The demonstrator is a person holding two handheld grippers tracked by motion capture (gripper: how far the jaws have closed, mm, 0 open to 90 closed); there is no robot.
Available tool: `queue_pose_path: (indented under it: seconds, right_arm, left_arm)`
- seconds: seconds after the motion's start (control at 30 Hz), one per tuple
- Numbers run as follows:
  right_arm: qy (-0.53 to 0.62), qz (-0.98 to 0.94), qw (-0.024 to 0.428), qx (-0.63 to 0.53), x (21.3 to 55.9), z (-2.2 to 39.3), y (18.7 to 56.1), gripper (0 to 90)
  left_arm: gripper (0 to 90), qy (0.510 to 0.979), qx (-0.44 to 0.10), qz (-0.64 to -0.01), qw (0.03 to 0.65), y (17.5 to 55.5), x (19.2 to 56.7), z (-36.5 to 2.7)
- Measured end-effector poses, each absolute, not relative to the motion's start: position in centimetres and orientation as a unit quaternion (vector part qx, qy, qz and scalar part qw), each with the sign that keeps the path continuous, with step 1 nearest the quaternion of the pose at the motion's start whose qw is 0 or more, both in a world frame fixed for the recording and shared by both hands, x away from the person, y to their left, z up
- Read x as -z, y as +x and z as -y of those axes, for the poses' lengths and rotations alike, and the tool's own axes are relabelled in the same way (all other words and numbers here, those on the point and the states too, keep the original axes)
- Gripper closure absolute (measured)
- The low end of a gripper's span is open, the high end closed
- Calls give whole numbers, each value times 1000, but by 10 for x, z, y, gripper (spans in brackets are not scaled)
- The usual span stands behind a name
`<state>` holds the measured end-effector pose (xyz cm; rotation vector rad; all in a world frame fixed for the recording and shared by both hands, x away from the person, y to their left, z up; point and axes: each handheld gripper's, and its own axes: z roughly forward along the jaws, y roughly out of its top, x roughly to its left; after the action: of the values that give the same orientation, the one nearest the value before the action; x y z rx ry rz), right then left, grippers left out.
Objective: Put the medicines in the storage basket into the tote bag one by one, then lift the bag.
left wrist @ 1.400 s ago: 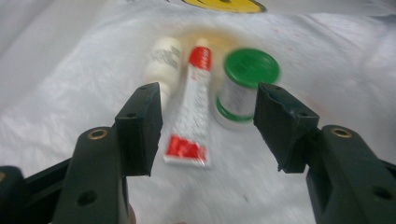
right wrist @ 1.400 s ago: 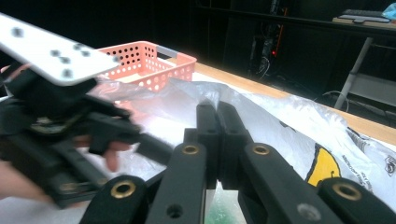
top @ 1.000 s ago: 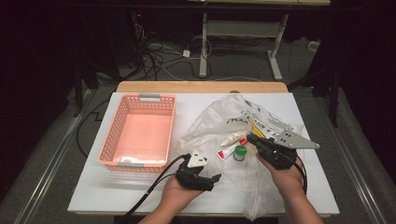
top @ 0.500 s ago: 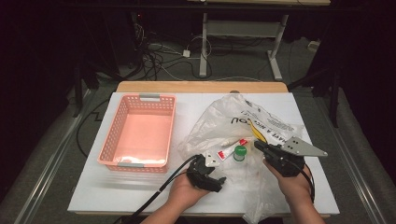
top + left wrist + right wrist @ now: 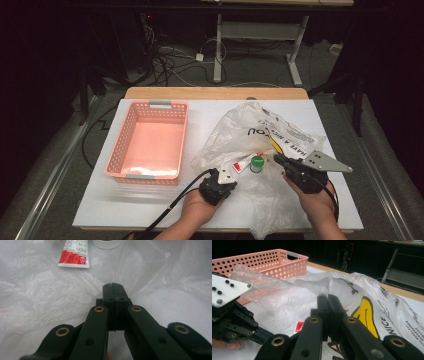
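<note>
tube (image 5: 74, 255): top cut off by the left gripper view's upper edge
green-capped jar (image 5: 106, 243): only its lower rim in frame
bag (image 5: 260, 135) print: partly folded under, unreadable
bag contents: veiled by plastic

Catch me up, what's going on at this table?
A person works a plastic bag with two handheld grippers. The left gripper has just been closing and pinches the bag's near edge; the right gripper is shut on another fold. A red-and-white tube and a green-capped jar lie at the bag. The pink basket sits to the left.
</note>
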<state>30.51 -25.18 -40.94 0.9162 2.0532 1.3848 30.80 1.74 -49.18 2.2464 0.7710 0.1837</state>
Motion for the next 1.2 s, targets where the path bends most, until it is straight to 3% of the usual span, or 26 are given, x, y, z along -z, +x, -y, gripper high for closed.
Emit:
queue_pose_path:
  seconds: [0.2, 0.5, 0.73, 0.87, 1.2]
  right_arm:
    - [335, -756, 247, -506, 411, 250, 306, 900]
    - [333, -754, 251, -509, 412, 249, 305, 900]
    - [327, -753, 251, -513, 411, 245, 303, 900]
    - [326, -752, 252, -515, 410, 244, 303, 900]
    - [331, -742, 259, -523, 409, 243, 305, 900]
  left_arm:
    - [888, 859, -51, -313, 403, 310, 491, -27]
    - [889, 826, -73, -311, 464, 302, 489, -41]
    - [889, 797, -107, -323, 499, 294, 488, -48]
    - [888, 781, -154, -320, 513, 291, 484, -50]
    - [889, 723, -230, -325, 565, 297, 452, -64]
